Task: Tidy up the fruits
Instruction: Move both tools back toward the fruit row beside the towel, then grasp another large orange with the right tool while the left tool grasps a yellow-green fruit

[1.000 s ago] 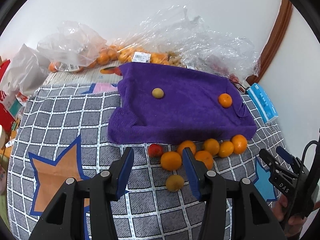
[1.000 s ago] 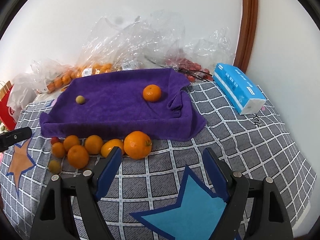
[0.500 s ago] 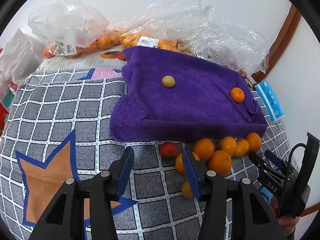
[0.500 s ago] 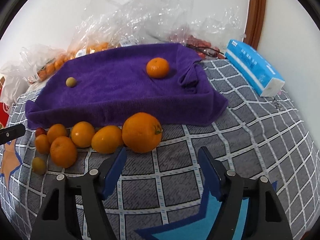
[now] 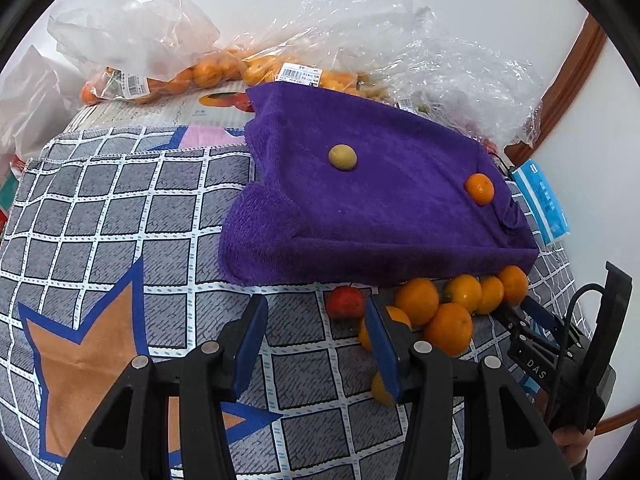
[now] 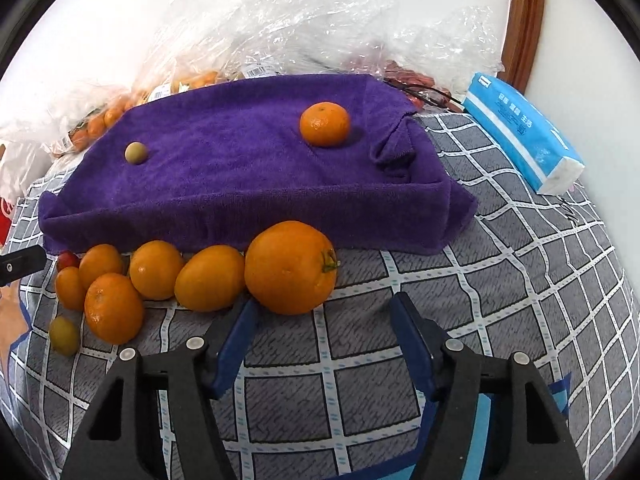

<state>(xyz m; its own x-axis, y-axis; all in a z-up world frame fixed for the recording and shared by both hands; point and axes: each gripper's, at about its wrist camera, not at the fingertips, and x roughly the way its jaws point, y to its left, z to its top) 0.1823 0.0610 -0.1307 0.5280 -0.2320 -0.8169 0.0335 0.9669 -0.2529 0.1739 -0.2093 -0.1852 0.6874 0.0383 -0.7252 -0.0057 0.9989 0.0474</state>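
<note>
Purple towel (image 6: pixel 248 168) mid-frame, bearing two fruits. Below it, six oranges (image 6: pixel 290 267). Lettering "DAS" on right gripper (image 5: pixel 536 368), jaws apart, just narrowing, empty. Left gripper (image 5: pixel 316 340) jaws apart, empty.

Right tongs (image 6: pixel 322 322), closing, empty, just before large orange (image 6: pixel 290 267).

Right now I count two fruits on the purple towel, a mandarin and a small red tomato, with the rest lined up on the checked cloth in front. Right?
Not quite. The right wrist view shows the purple towel carrying a mandarin and a small yellow-green fruit, not a red tomato. The red tomato sits on the checked cloth with the rest.
</note>
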